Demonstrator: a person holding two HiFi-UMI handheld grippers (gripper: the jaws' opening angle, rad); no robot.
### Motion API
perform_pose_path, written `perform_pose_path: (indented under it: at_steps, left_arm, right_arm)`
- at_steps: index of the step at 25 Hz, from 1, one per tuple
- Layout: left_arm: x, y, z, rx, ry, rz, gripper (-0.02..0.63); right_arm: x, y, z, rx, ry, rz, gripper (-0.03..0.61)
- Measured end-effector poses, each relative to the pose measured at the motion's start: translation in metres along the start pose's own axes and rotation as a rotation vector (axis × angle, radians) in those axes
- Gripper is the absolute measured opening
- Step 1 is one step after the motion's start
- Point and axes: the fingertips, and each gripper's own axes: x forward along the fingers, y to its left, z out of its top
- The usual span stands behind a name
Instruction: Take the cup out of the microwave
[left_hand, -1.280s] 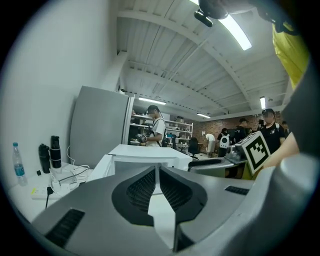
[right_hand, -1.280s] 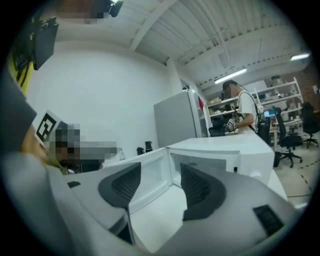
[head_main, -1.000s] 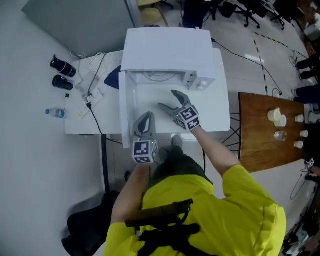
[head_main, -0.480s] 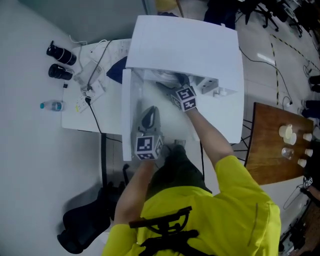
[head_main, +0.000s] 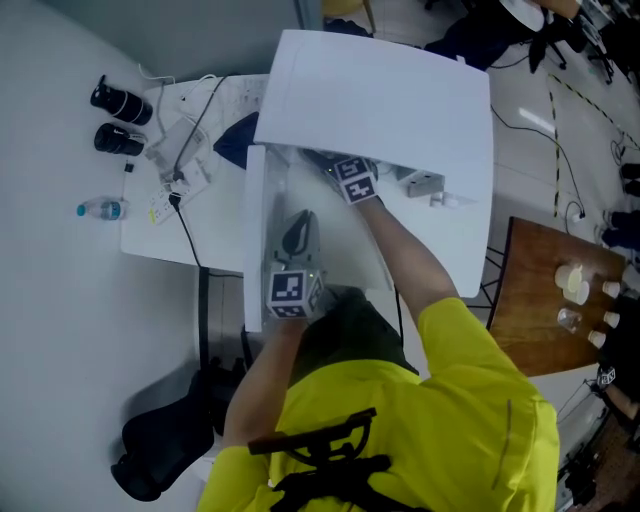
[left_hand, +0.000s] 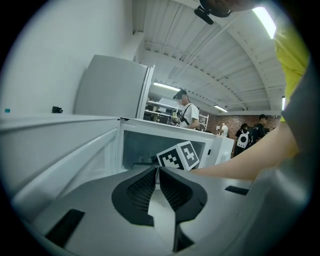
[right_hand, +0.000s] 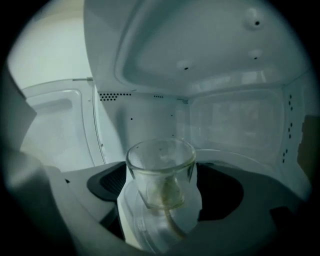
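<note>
A clear glass cup (right_hand: 160, 160) stands upright on the turntable inside the white microwave (head_main: 380, 90). My right gripper (right_hand: 162, 186) reaches into the cavity, open, with a dark pad on each side of the cup and a gap to the glass. In the head view only its marker cube (head_main: 352, 178) shows under the microwave's top. My left gripper (left_hand: 159, 172) is shut on nothing. It hovers in front of the cavity beside the open door (head_main: 256, 230), and in the head view the left gripper (head_main: 297, 232) points toward the opening.
The microwave sits on a white table (head_main: 150, 240) with cables (head_main: 180, 160), two black cylinders (head_main: 112, 100) and a small water bottle (head_main: 100, 210) to its left. A wooden table (head_main: 540, 300) with small cups stands at the right. A black bag (head_main: 165, 440) lies on the floor.
My right gripper has gone forward from the open front into the cavity, so its jaws are now hidden under the microwave's top. The left gripper has edged forward and lower by the door.
</note>
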Motion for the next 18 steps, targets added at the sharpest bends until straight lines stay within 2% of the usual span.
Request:
perform_pose_path:
  at_steps: [1, 3, 7, 14, 18]
  left_arm:
    - [0.002, 0.002, 0.001, 0.005, -0.003, 0.000, 0.008]
    - [0.005, 0.006, 0.002, 0.010, -0.003, 0.006, 0.008]
    - [0.009, 0.012, -0.004, 0.005, 0.010, 0.015, 0.006]
    - [0.013, 0.011, -0.016, 0.002, 0.029, 0.018, 0.002]
    - [0.012, -0.002, -0.020, 0.022, 0.021, -0.036, 0.002]
  right_arm:
    - [0.004, 0.001, -0.001, -0.020, 0.011, -0.001, 0.446]
    - [0.007, 0.004, 0.007, -0.067, 0.020, -0.010, 0.358]
    - [0.004, 0.002, 0.005, -0.059, 0.022, -0.039, 0.350]
    - [-0.066, 0.031, -0.005, -0.049, -0.068, -0.034, 0.348]
    - [-0.111, 0.046, -0.021, -0.006, -0.074, -0.042, 0.348]
